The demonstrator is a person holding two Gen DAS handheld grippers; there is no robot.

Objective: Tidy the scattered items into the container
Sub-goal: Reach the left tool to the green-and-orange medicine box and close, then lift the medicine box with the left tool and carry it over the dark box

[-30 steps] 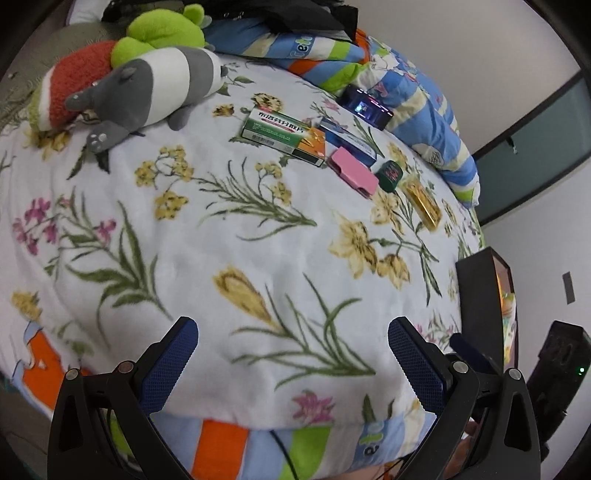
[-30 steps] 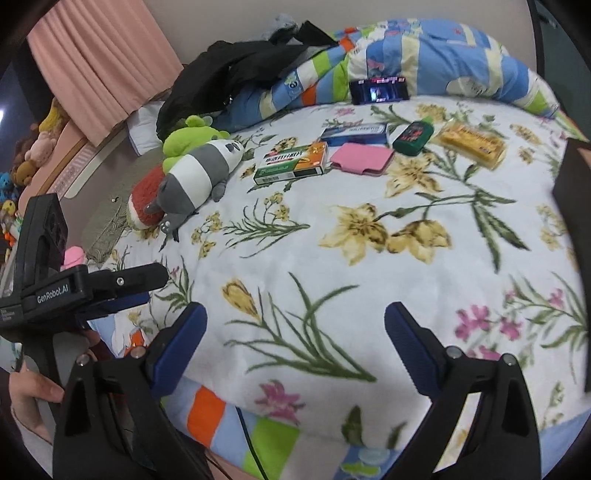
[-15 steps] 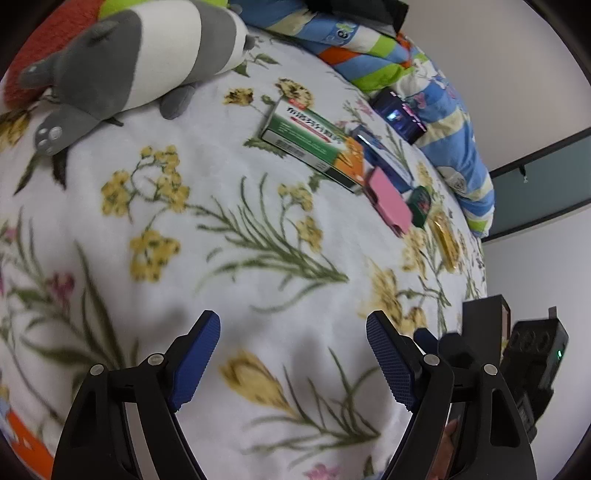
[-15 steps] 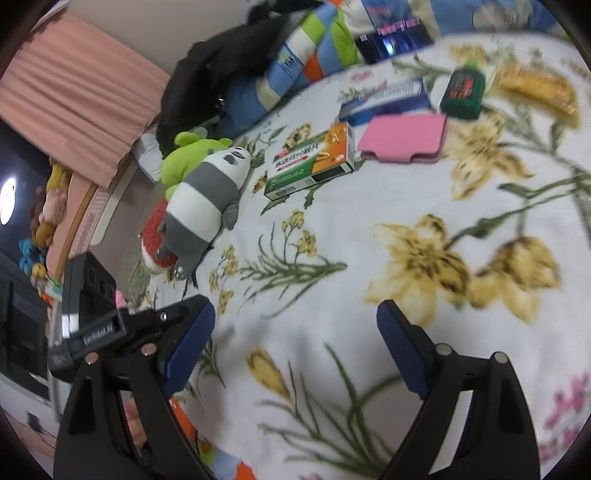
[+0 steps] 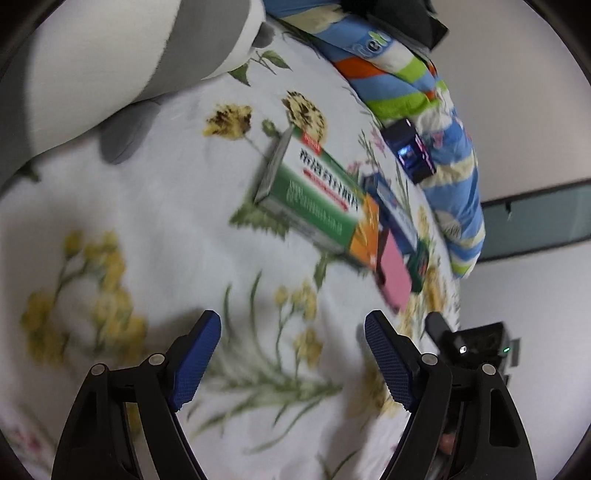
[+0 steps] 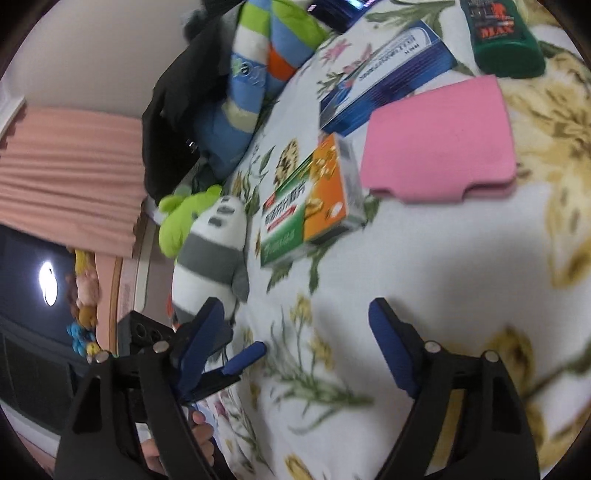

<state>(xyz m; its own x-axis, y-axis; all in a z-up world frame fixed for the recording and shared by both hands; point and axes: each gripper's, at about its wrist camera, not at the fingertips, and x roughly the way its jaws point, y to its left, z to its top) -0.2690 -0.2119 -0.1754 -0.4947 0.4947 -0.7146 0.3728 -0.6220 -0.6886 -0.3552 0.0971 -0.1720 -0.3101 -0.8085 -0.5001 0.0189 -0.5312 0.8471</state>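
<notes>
Grippers: left gripper (image 5: 291, 350) and right gripper (image 6: 295, 332) both spread, empty | green box (image 5: 317, 206) mid-frame looked light, stiff | grab long sides

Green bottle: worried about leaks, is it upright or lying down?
Lying down: the green bottle rests on its side on the floral bedspread.

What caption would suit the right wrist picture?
Open right gripper approaching green-and-orange medicine box beside pink case on floral bedspread.
</notes>
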